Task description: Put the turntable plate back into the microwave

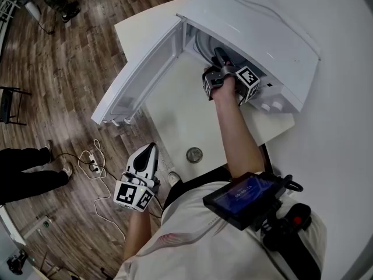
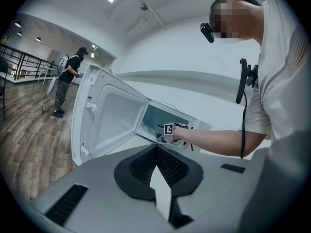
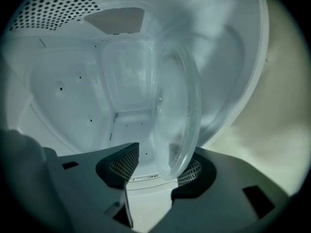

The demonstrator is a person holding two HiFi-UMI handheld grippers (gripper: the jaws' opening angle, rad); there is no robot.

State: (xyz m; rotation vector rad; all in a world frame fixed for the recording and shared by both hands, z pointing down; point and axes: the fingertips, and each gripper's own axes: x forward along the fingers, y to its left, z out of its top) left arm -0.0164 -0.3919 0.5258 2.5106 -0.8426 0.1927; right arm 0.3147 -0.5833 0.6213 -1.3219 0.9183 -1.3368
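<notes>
Inside one microwave (image 1: 250, 28): one turntable plate (image 3: 177, 106) between parted jaws, right gripper (image 3: 160, 168).

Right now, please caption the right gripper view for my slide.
Inside the microwave, the glass turntable plate sits between the open jaws of the right hand-held gripper.

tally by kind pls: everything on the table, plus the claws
White microwave oven, door open: 1
Clear round glass turntable plate: 1
Small round grey metal piece on the white table: 1
Handheld claws: 2 (left claw, right claw)
Total: 5
</notes>
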